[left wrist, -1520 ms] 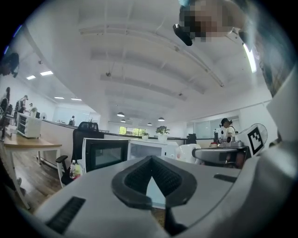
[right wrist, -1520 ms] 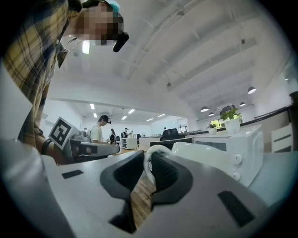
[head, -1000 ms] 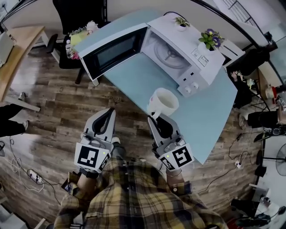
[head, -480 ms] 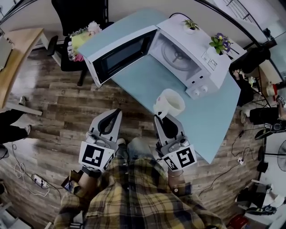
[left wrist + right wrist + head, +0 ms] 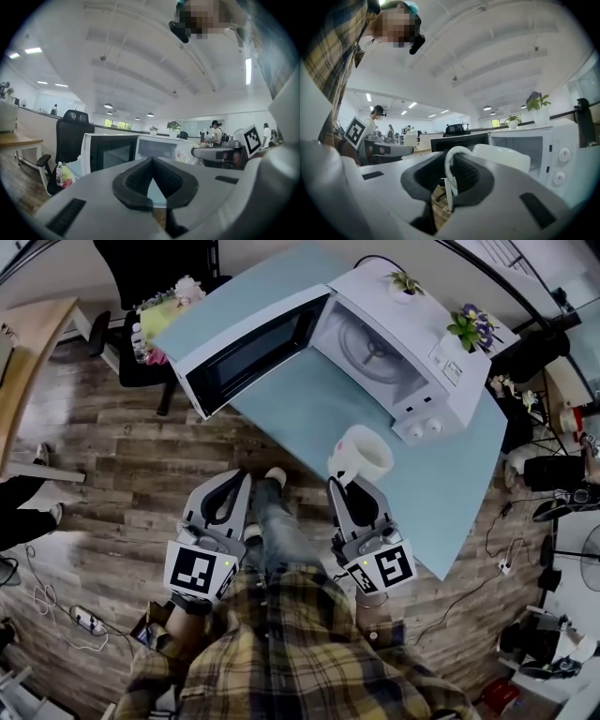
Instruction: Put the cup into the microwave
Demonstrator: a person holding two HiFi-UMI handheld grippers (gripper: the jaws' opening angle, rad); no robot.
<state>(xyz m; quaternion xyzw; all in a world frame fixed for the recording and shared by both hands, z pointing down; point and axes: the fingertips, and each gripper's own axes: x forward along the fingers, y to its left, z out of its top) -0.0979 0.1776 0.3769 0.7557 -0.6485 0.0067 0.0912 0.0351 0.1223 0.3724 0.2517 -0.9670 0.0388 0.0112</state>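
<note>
Your left gripper (image 5: 234,486) has its jaws pressed together at the tips, with nothing between them. Ahead of them, the microwave's door (image 5: 246,351) stands swung open. Your right gripper (image 5: 343,487) has its jaws clamped on the handle (image 5: 449,164) of the white cup (image 5: 362,454). The cup hangs just past the jaw tips, rim up, over the near edge of the blue desk (image 5: 450,486). The microwave (image 5: 394,343) lies ahead of these jaws, its cavity facing them, clear of the cup.
</note>
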